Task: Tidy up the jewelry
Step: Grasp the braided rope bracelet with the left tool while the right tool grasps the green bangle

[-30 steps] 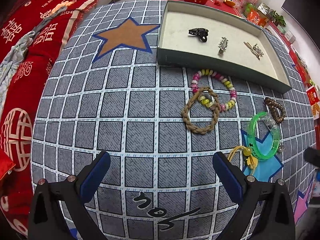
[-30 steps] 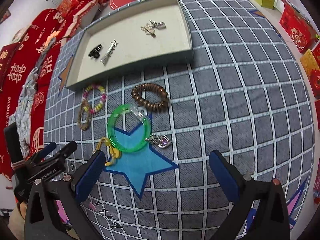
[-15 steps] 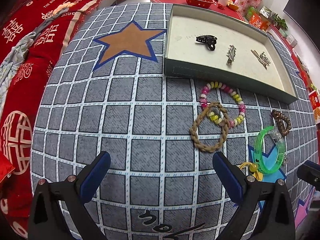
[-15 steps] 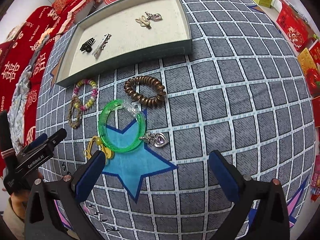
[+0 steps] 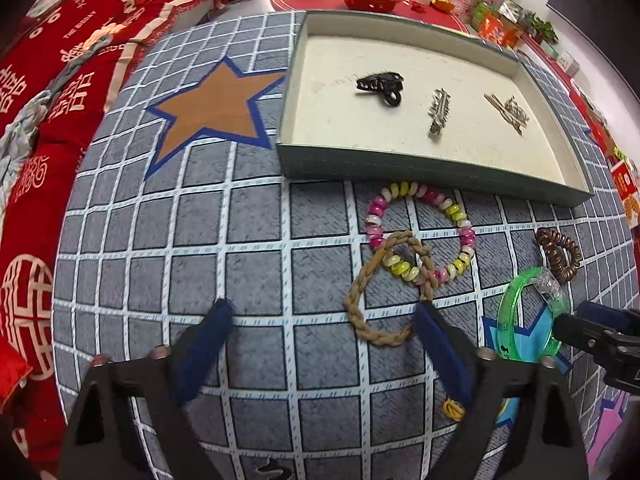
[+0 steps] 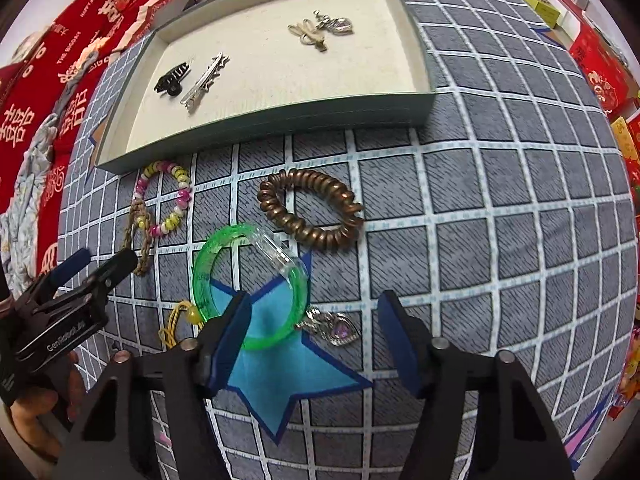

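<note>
Right gripper, jaws just closing yet unclenched, nothing grasped, above heart pendant; green bangle at left finger.

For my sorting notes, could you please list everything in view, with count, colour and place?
Tray: one, grey-green with cream floor, far side of cloth.
Hair claw: one, black, in tray.
Metal clips: about three, silver, in tray.
Beaded bracelet: one, pink and yellow, before tray.
Braided bracelet: one, tan, overlapping the beads.
Coil hair tie: one, bronze.
Bangle: one, green and clear.
Heart pendant: one, silver.
Cord charm: one, yellow.
Left gripper: open.
Right gripper: closing, pendant between jaws, untouched.
</note>
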Motion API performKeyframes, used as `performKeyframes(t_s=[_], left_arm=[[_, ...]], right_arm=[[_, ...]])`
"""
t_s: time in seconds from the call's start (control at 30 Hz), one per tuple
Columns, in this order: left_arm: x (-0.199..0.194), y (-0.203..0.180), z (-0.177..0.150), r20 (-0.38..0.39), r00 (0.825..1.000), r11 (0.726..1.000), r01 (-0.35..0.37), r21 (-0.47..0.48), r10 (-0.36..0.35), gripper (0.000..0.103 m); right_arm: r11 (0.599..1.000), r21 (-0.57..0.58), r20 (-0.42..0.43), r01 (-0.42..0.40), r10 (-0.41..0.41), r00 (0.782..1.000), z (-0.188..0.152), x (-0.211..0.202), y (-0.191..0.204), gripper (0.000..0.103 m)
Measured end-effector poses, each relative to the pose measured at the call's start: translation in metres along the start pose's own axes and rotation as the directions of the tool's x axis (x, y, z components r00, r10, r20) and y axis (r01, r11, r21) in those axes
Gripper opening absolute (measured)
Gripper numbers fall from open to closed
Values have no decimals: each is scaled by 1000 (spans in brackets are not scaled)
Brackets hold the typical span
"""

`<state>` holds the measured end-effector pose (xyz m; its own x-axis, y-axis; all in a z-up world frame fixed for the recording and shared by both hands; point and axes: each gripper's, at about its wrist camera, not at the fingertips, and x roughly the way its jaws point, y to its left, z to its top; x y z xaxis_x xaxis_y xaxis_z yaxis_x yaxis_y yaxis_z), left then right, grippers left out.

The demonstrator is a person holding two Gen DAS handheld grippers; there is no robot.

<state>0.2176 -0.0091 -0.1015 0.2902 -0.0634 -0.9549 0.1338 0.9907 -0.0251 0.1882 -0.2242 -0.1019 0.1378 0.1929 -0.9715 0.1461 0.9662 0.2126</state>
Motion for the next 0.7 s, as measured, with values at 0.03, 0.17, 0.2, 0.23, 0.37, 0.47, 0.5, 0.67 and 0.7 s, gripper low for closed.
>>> performKeyframes(t_s=[0.03, 0.17, 0.2, 0.23, 0.37, 0.47, 0.5, 0.67, 0.7], left_arm=[[2, -1, 1, 2, 1000, 1000, -7, 3, 7, 99], [7, -4, 3, 1, 1000, 1000, -4, 7, 4, 90], [9, -6, 3, -8, 1000, 1000, 0, 11, 0, 89], [10, -7, 3, -2, 1000, 1000, -9, 20, 9, 89], [10, -14, 4, 7, 1000, 999, -5, 36, 5, 88], [9, -18, 3, 17, 1000, 999, 6, 53, -7, 79], [7, -20, 3, 21, 1000, 998, 12, 65, -13, 76], [0, -38, 1, 34, 999, 990, 37, 135, -42, 29], [0, -39, 1, 32, 998, 989, 40, 145, -45, 24]], right_arm=[[1000, -5, -6, 7, -7, 1000, 2, 3, 2, 66], [999, -43, -3, 27, -27, 1000, 8, 6, 15, 64], [998, -48, -3, 32, -32, 999, 9, 7, 18, 63], [998, -54, -3, 40, -41, 999, 9, 8, 20, 62], [993, -88, -2, 79, -79, 997, 10, 12, 32, 56], [984, -128, 4, 120, -121, 993, 10, 15, 43, 49], [981, -140, 9, 135, -135, 991, 10, 16, 46, 44], [977, -143, 23, 155, -153, 988, 11, 19, 55, 10], [978, -141, 26, 152, -150, 988, 11, 19, 55, 10]])
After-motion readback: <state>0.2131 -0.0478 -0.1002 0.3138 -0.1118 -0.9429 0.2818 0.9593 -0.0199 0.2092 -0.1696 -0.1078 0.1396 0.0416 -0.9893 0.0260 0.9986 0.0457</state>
